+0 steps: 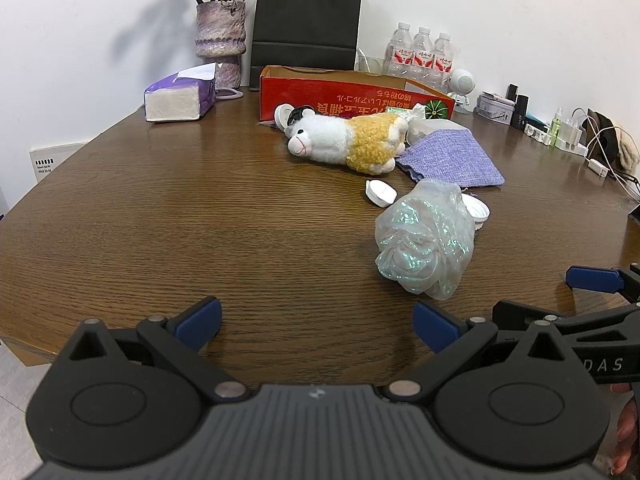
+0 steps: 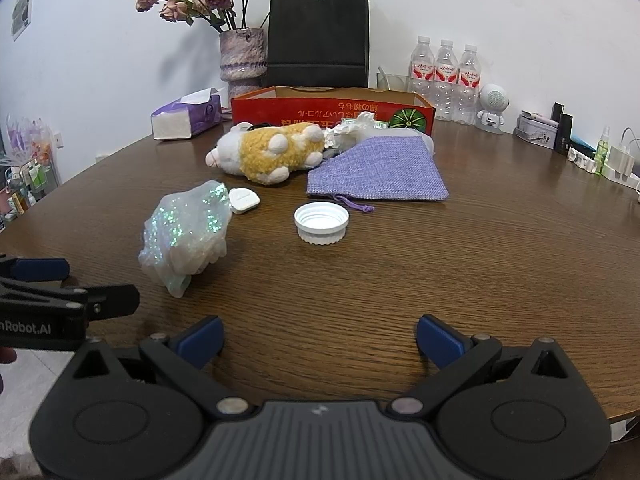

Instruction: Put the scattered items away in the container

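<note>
nearest the cameras, the left gripper [image 1: 317, 326] and the right gripper [image 2: 320, 338] are held side by side above the near edge of the round wooden table [image 1: 180, 216], both tilted downward toward the tabletop. the blue-padded jaws of each are spread wide, with nothing between them and nothing touched. just beyond, a crumpled iridescent plastic bag [image 2: 188, 232] is seen lying on the wood, translucent with green glints. a small flat white piece [image 2: 244, 200] is found touching its far side, and an upturned white ribbed cap [image 2: 321, 222] rests well apart to the right in the right wrist view. further back, a purple woven pouch [image 2: 378, 168] with a drawstring lies flat, and a white and yellow plush toy [image 2: 266, 152] is laid on its side beside it. behind these, the red cardboard box [image 2: 332, 110] stands open against the wall side, with crumpled white paper [image 2: 356, 124] just in front of it.
</note>
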A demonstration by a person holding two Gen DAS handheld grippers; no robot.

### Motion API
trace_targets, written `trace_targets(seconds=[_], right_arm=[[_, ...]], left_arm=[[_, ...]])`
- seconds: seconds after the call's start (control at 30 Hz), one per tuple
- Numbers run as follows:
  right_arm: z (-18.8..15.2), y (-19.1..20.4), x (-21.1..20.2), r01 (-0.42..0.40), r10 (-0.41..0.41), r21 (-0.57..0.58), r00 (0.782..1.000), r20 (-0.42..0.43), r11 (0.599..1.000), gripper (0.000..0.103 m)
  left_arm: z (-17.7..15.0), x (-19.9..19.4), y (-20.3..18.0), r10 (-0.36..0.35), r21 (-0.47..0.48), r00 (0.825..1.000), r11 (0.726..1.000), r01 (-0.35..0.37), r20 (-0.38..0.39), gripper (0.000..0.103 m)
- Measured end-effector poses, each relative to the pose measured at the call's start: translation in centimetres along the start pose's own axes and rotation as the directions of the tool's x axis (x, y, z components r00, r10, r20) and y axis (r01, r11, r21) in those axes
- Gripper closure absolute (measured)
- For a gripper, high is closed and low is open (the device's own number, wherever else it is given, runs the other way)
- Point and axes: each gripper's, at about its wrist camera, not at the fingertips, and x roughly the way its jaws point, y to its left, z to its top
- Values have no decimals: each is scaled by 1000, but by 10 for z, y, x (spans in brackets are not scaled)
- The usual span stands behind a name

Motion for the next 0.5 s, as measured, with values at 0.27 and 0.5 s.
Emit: trace_targets(seconds=[0.27,0.5], right_arm=[[-1,0,0,0,0,0,1000,1,1000,0],[4,-3,0,-3,3,4,1000,-2,1000,0]], left_arm=[[1,1,-1,7,13,1000,1000,-7,0,0],[1,2,-2,4,23,1000,1000,-4,-1,0]])
